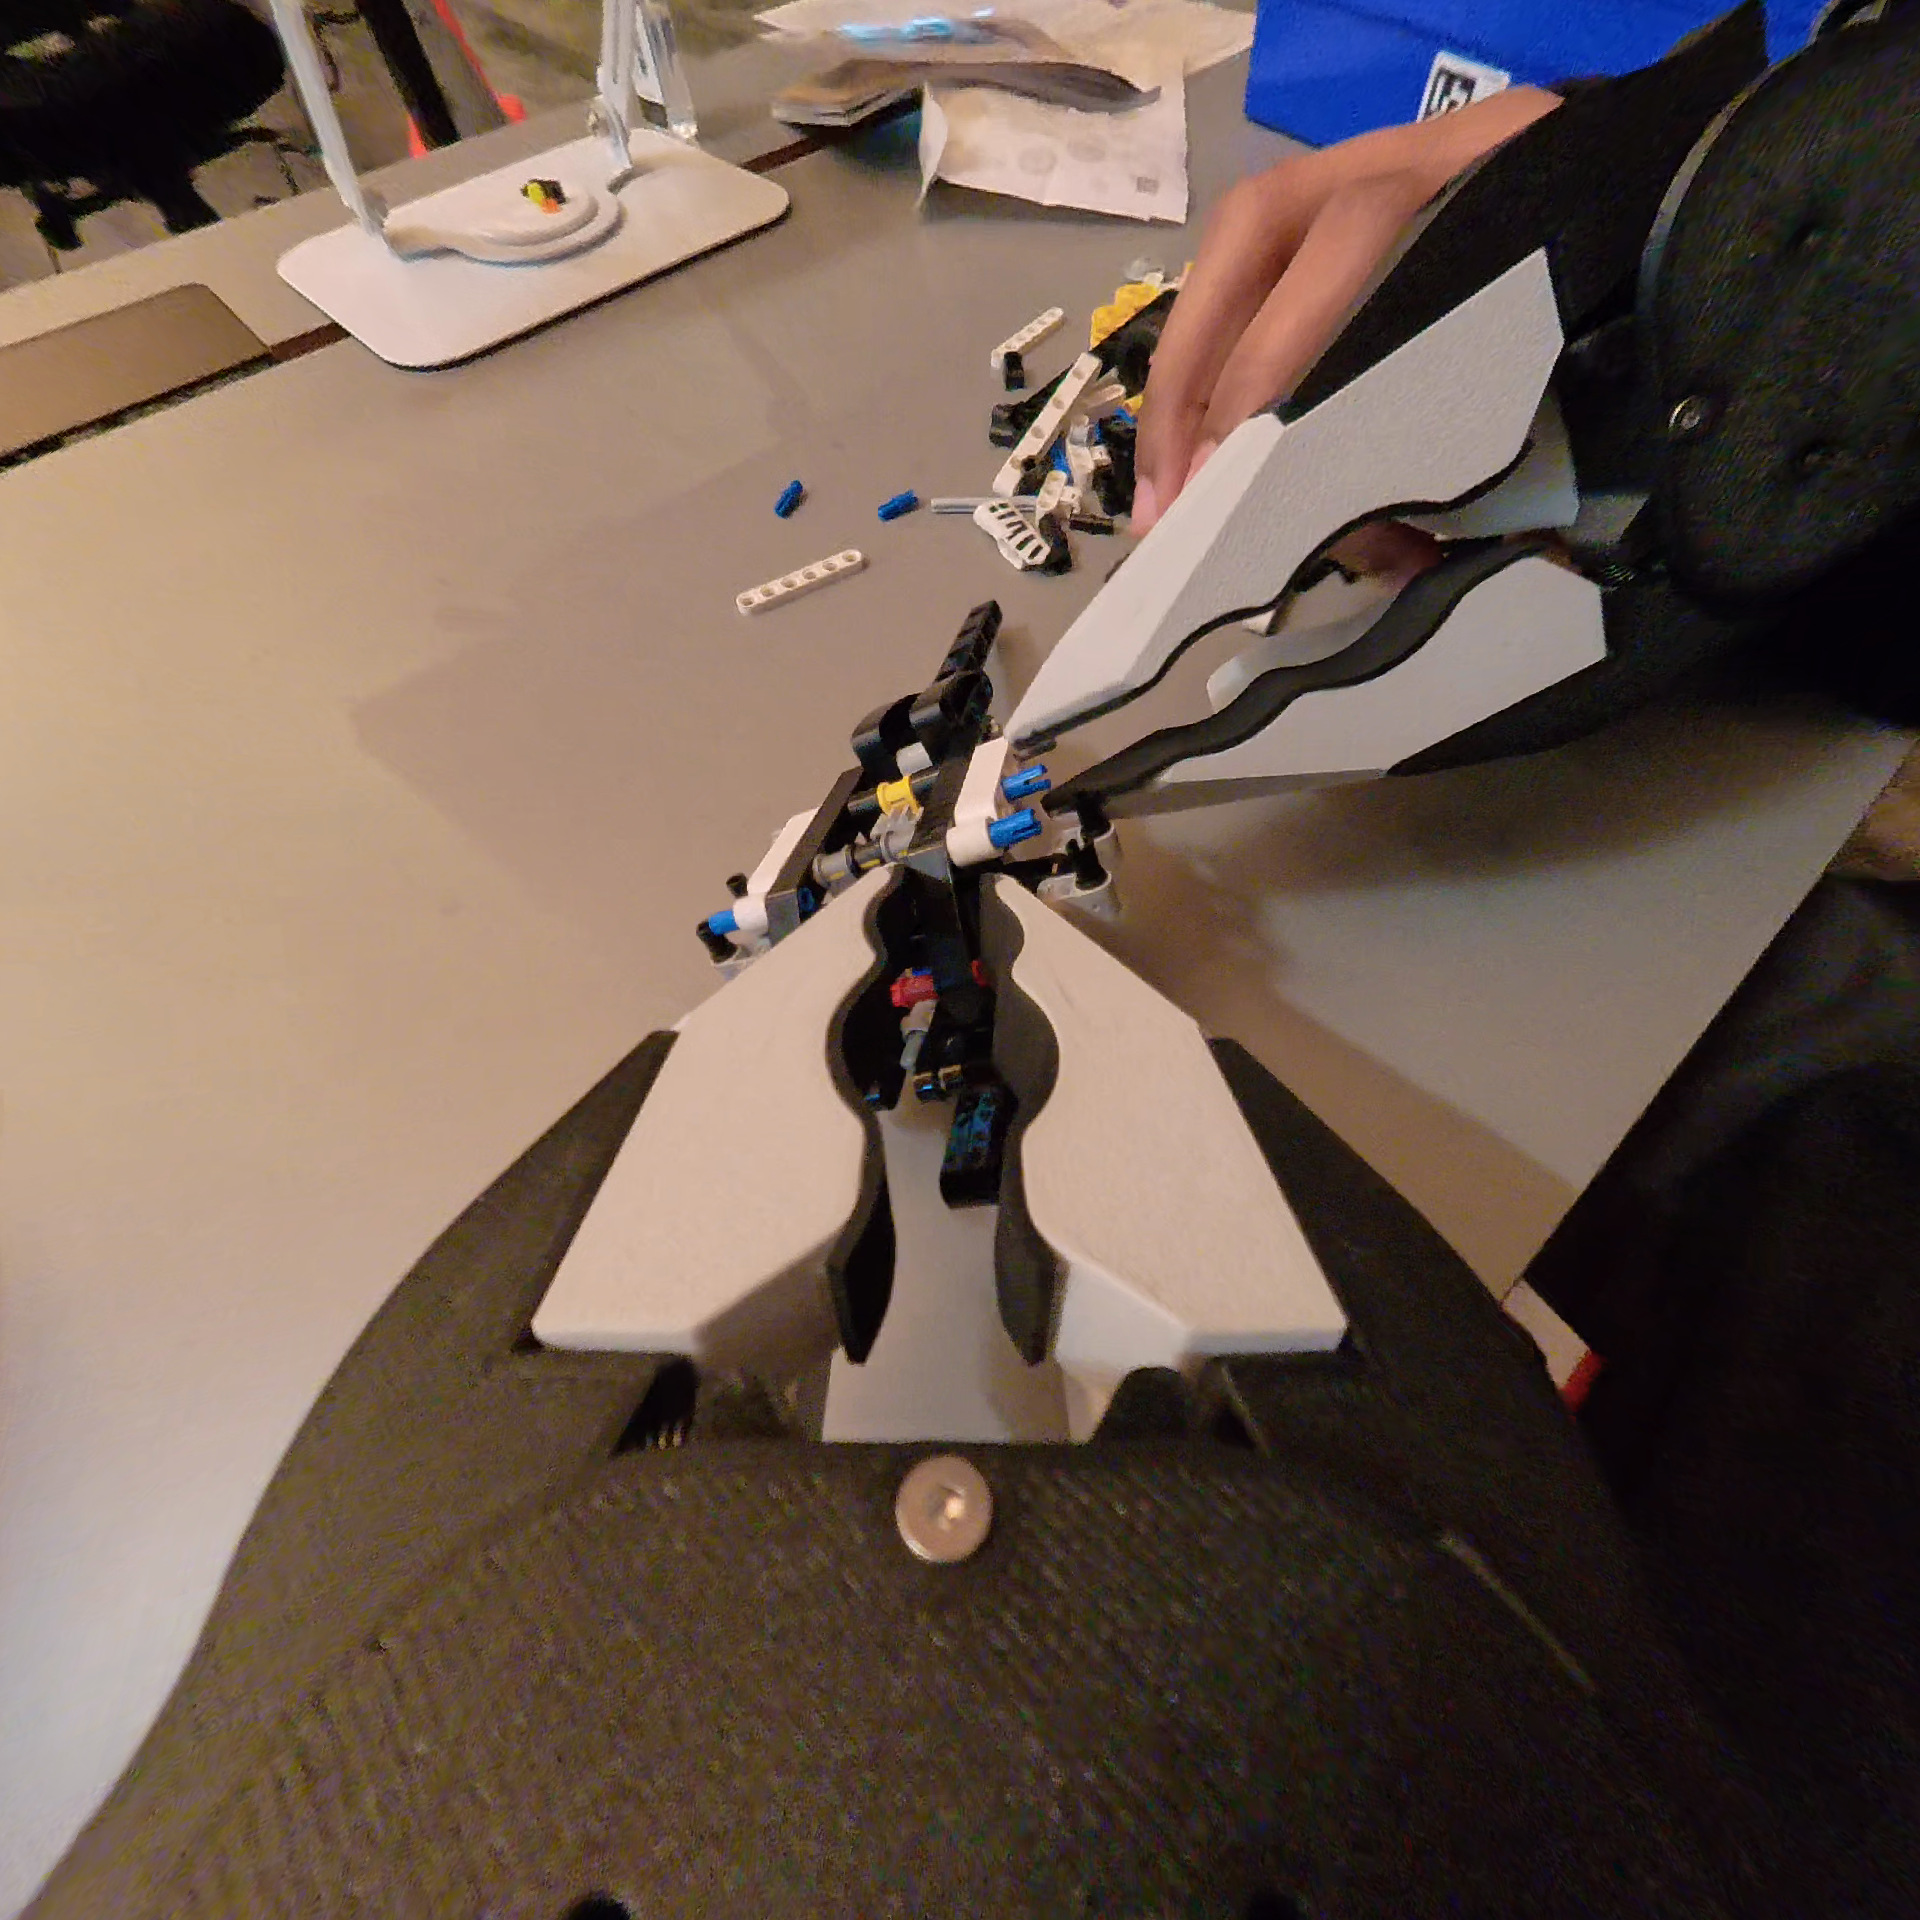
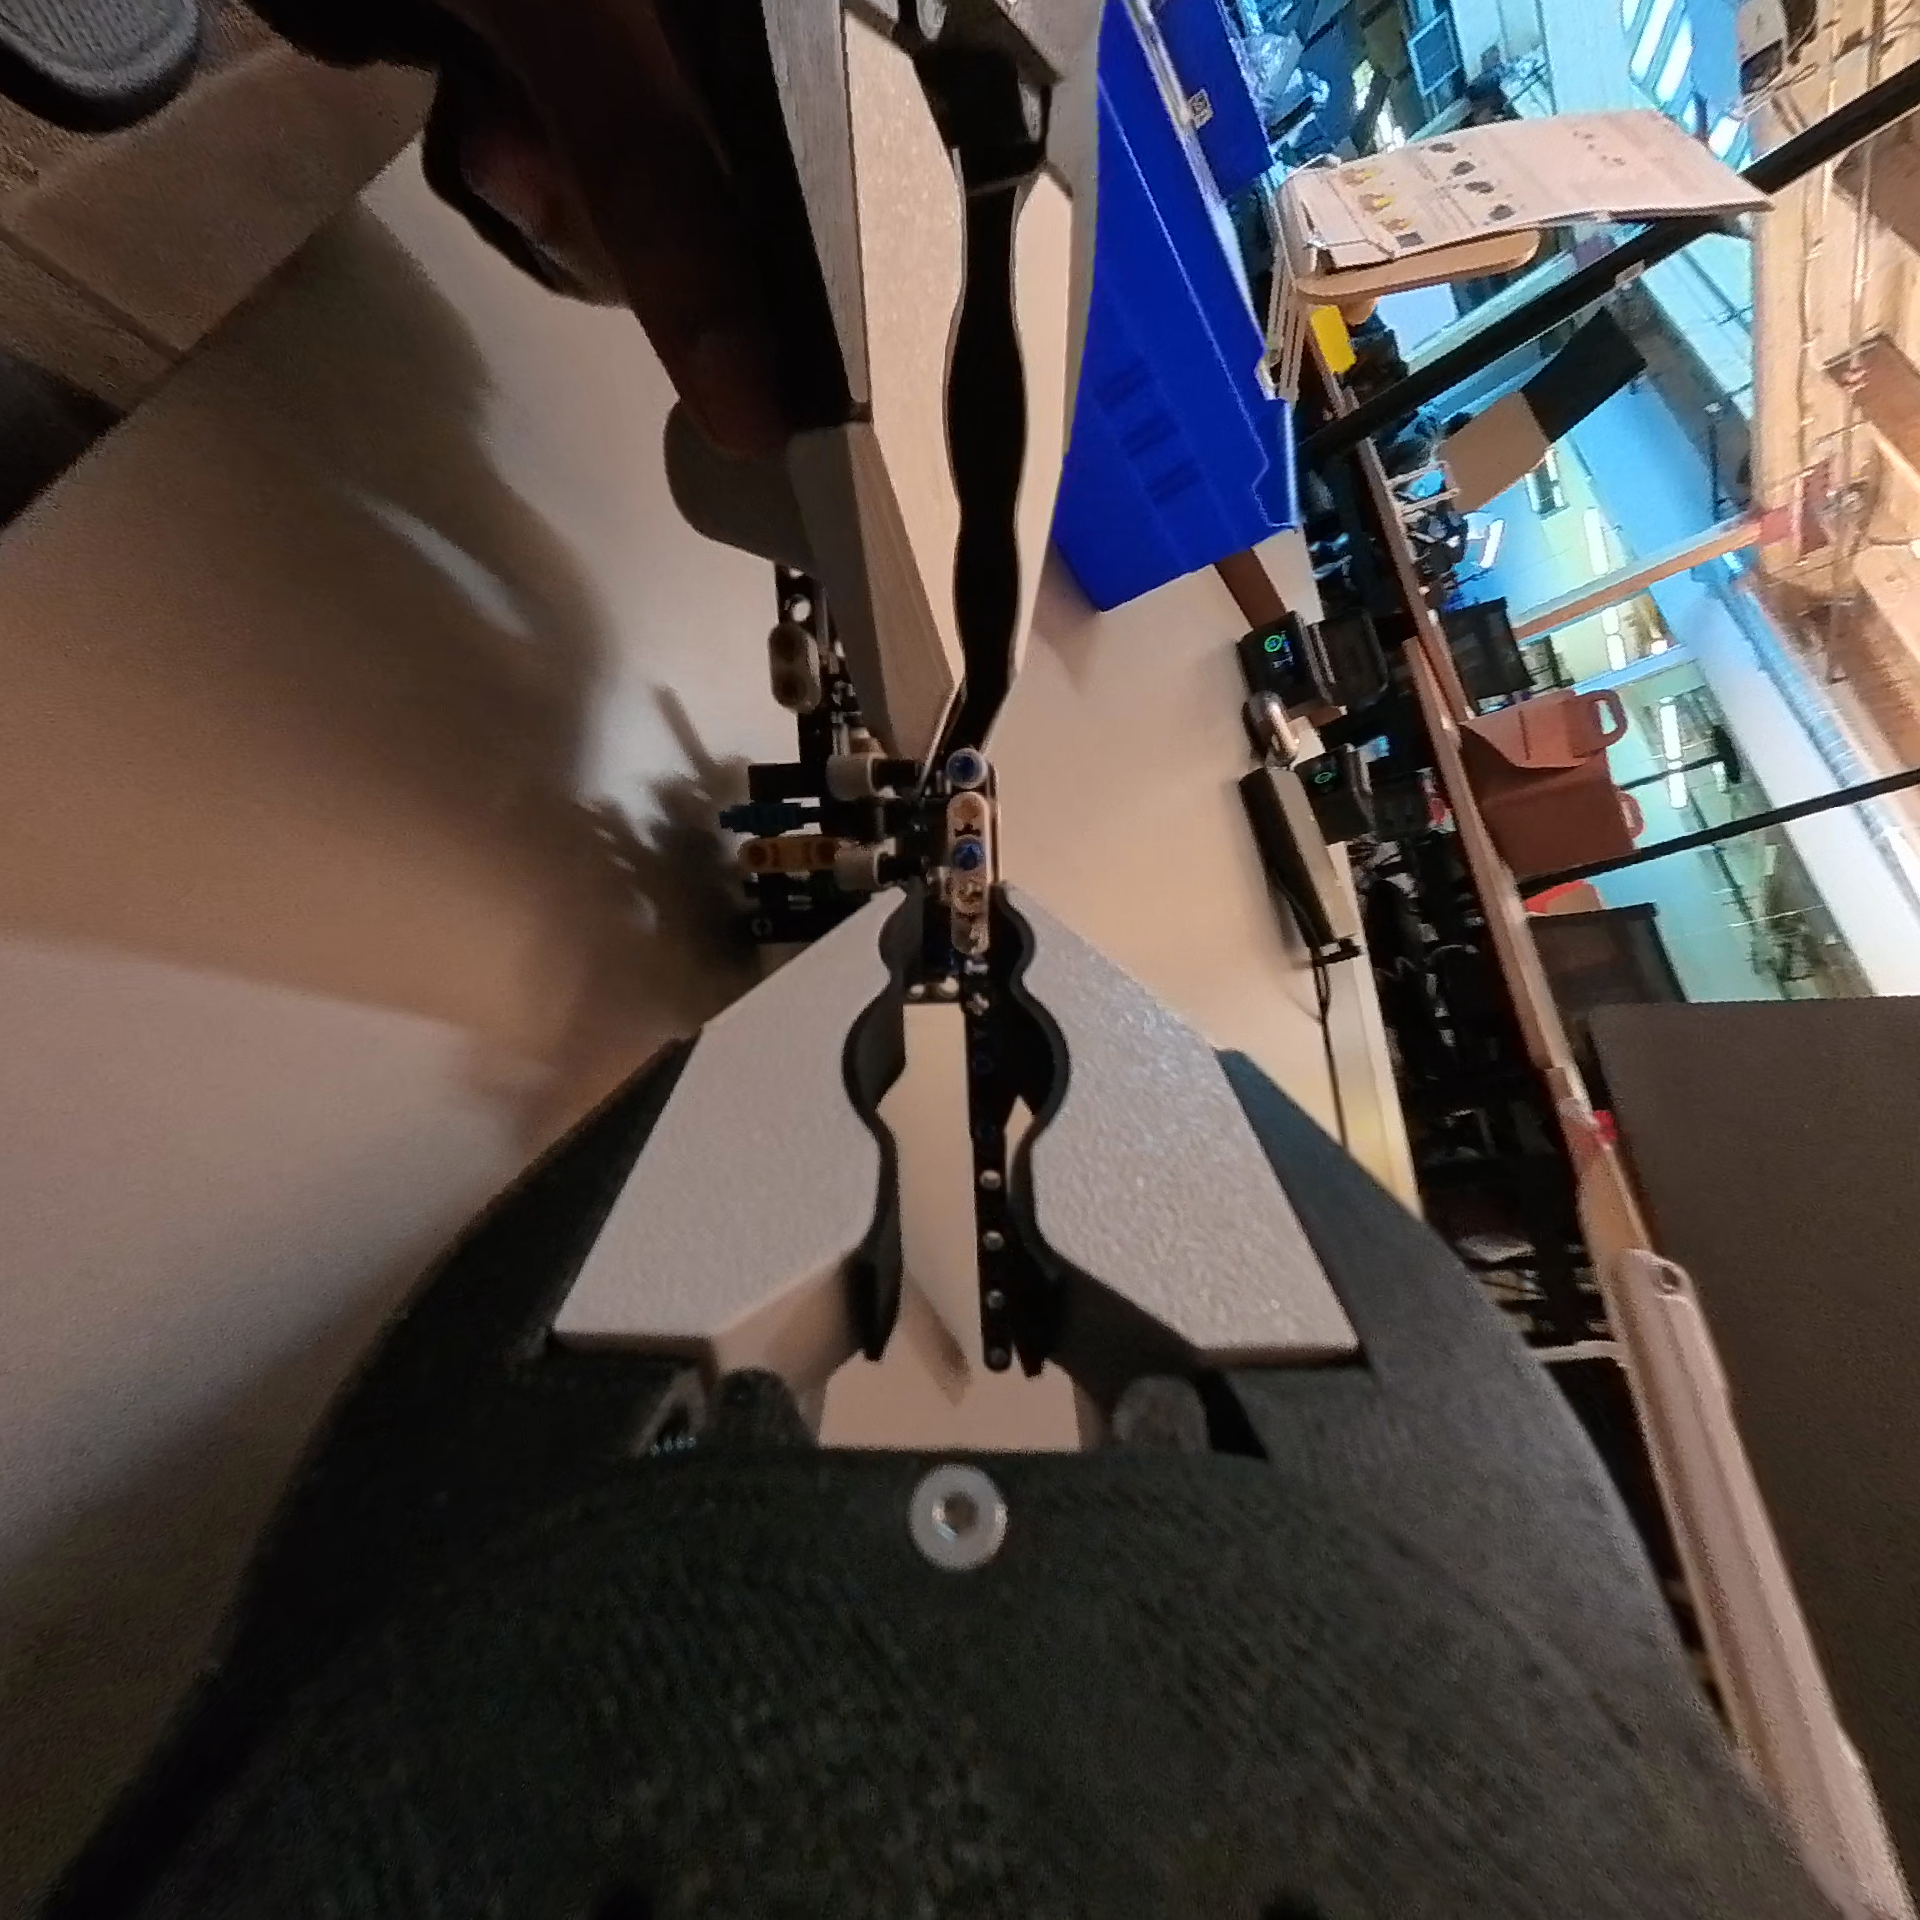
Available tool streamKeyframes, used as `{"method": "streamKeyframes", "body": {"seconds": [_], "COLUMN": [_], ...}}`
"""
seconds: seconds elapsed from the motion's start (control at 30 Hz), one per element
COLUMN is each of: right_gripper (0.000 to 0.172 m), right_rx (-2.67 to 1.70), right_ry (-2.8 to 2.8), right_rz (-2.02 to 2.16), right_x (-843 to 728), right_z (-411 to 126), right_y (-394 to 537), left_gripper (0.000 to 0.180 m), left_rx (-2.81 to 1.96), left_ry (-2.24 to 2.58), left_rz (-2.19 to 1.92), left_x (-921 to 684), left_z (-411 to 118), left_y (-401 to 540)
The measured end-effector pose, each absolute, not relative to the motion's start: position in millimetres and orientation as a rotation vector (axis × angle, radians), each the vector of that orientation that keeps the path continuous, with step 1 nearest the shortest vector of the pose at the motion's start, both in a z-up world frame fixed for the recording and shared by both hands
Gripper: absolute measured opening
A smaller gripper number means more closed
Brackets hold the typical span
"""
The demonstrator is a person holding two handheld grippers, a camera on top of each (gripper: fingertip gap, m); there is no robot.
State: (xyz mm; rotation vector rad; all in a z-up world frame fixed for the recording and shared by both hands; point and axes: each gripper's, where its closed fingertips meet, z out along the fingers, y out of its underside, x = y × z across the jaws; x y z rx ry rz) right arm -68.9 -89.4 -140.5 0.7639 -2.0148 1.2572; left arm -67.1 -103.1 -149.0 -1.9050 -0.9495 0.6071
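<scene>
Above the grey tabletop (image 1: 312,831), a black-and-white brick assembly (image 1: 904,821) is pinched by the left tongs (image 1: 940,883), its long black beam running back between their pads. From the right, a thin black beam is pinched by the right tongs (image 2: 961,914), tips touching the assembly's blue pins (image 1: 1023,784).

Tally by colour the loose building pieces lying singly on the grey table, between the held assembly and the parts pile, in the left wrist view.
Blue, short plastic connector pins: 2
White, long flat plastic beam with a row of holes: 1
Grey, thin plastic rod, at the pile's edge: 1
Total: 4
</scene>
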Motion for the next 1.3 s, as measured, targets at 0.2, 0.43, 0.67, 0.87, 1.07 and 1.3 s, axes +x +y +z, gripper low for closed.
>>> {"method": "streamKeyframes", "body": {"seconds": [0.2,0.43,0.67,0.87,1.07,1.3], "right_gripper": [0.016,0.005,0.005,0.004,0.003,0.004], "right_rx": [0.722,0.759,0.742,0.682,0.658,0.679], "right_ry": [-2.109,-1.894,-1.83,-1.841,-1.798,-1.786], "right_rz": [1.335,1.257,1.244,1.165,1.134,1.147], "right_x": [-68.9,-76.8,-76.6,-81.0,-84.1,-80.7], "right_z": [-140.6,-141.3,-139.7,-139.3,-138.7,-137.5], "right_y": [-90.9,-97.5,-104.4,-107.0,-107.4,-105.2], "left_gripper": [0.007,0.007,0.007,0.008,0.009,0.01], "left_rx": [-1.812,-1.732,-1.723,-1.658,-1.683,-1.712], "left_ry": [-0.982,-1.016,-1.026,-1.096,-1.112,-1.129], "left_rz": [0.39,0.284,0.253,0.34,0.455,0.553], "left_x": [-66.5,-71.0,-71.1,-80.0,-85.2,-89.2], "left_z": [-148.2,-148.0,-150.3,-152.6,-155.0,-156.3], "left_y": [-101.4,-101.6,-105.7,-110.6,-112.7,-112.2]}}
